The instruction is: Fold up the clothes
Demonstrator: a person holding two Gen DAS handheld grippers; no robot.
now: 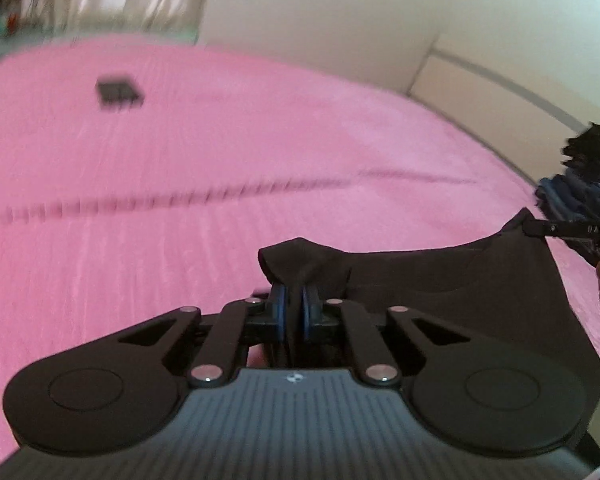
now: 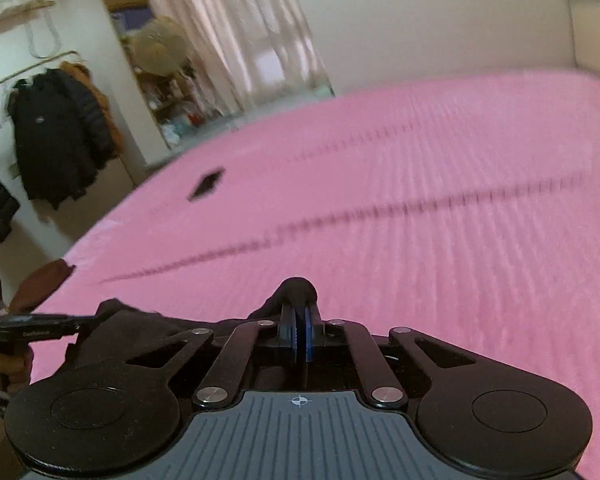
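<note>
A dark garment (image 1: pixel 440 276) is hanging stretched between the two tongs, low in both views and just above the pink bed cover (image 1: pixel 180 200). In the left wrist view the left tongs (image 1: pixel 294 308) are sitting at the bottom centre, pinched nearly together on a bunched corner of the cloth that is rising between their blue-edged pads. From there the fabric is running toward the right edge of the frame, where the right tongs (image 1: pixel 556 229) are gripping its far corner.

In the right wrist view the right tongs (image 2: pixel 300 340) are pressing tight on a small hump of the same garment (image 2: pixel 140 324) at lower centre, and the cloth is trailing to the lower left, where the left tongs (image 2: pixel 82 320) are clamping its other corner.

A small dark object (image 1: pixel 119 91), blurred, is lying on the bed cover in the upper left. A stack of folded blue clothes (image 1: pixel 580 196) is sitting at the right edge. A black jacket (image 2: pixel 56 136) is hanging at the left of the right wrist view.
</note>
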